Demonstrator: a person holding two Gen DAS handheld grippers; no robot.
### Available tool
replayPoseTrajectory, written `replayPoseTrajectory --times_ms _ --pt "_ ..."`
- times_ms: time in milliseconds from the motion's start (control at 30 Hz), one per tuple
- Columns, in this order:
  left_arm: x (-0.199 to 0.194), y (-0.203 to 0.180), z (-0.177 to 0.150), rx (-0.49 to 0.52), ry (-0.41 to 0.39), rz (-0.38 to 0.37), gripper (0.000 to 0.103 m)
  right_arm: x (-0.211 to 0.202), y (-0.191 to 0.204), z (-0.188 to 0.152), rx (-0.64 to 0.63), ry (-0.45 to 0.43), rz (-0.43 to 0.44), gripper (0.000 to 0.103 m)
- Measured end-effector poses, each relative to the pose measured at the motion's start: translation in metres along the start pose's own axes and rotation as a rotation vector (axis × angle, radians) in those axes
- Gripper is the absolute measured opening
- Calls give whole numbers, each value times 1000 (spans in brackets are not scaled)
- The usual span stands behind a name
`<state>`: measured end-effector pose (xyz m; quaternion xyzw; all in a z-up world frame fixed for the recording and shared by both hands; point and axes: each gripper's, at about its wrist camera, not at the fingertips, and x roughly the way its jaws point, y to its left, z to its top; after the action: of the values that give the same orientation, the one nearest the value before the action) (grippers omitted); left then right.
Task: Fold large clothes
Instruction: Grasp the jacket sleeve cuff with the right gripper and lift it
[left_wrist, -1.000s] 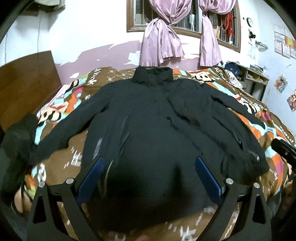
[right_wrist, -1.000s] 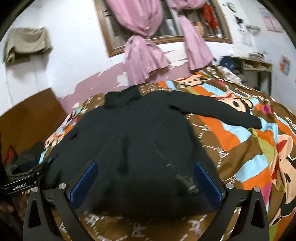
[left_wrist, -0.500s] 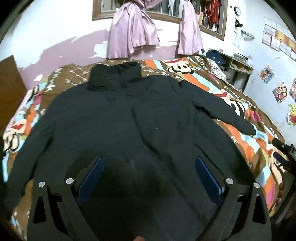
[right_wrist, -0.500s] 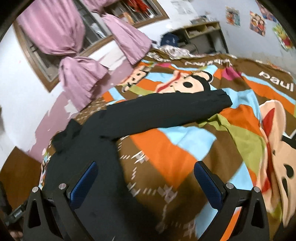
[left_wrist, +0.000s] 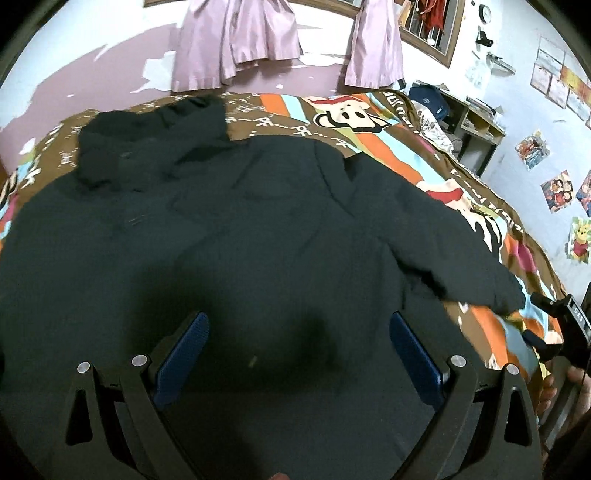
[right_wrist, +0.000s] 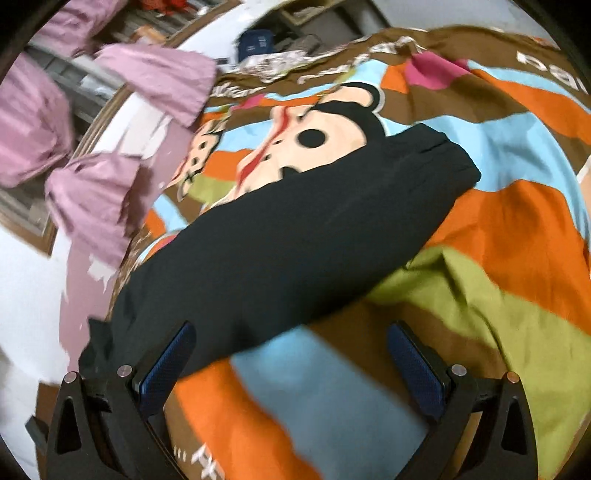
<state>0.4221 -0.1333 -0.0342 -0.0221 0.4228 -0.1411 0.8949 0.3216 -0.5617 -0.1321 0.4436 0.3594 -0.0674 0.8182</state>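
Observation:
A large black jacket (left_wrist: 236, 236) lies spread flat on a bed, collar (left_wrist: 147, 147) toward the far wall. My left gripper (left_wrist: 297, 347) hovers open over the jacket's lower body, nothing between its blue pads. The jacket's right sleeve (right_wrist: 295, 240) stretches across the bedspread, its cuff (right_wrist: 450, 166) at the far end. Above the sleeve's upper part and the bedspread my right gripper (right_wrist: 290, 360) stands open and holds nothing. It also shows at the right edge of the left wrist view, near the sleeve cuff (left_wrist: 506, 291).
The bedspread (right_wrist: 498, 229) is brown, orange, blue and green with cartoon monkey faces. Pink curtains (left_wrist: 243, 40) hang on the wall behind the bed. A wooden shelf unit (left_wrist: 469, 122) with a dark bag stands at the far right. Posters (left_wrist: 557, 184) dot the right wall.
My left gripper has moved closer over the jacket's body. My right gripper has swung right and down, from the jacket's hem toward the right sleeve. Both stayed open.

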Motion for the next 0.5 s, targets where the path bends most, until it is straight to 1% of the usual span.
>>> replayPoseTrajectory --times_ms 67,133,167,267,300,333,367,400,433,500 --pt "15 -4 8 14 3 -3 96 9 -8 5 44 6 -19 99" --pt "31 -11 14 29 9 1 96 17 -15 8 84 10 -27 81" --pt "39 -13 17 32 13 3 96 20 -18 9 106 11 -34 77" --pt "60 -16 19 38 33 6 96 25 -28 13 163 1 -17 57" --pt "71 -20 23 37 45 10 96 27 -28 15 172 -2 -15 42" --pt "79 -18 21 31 69 9 96 25 -27 15 169 -10 -19 30" --pt "87 -18 19 28 91 7 96 23 -24 17 157 -18 -23 25" --pt "94 -20 19 30 109 6 96 17 -19 17 132 -40 -31 12" --pt "101 -18 15 37 139 4 96 11 -13 18 106 -63 -37 8" --pt "105 -12 15 20 152 -17 98 -4 6 21 35 -124 -36 6"
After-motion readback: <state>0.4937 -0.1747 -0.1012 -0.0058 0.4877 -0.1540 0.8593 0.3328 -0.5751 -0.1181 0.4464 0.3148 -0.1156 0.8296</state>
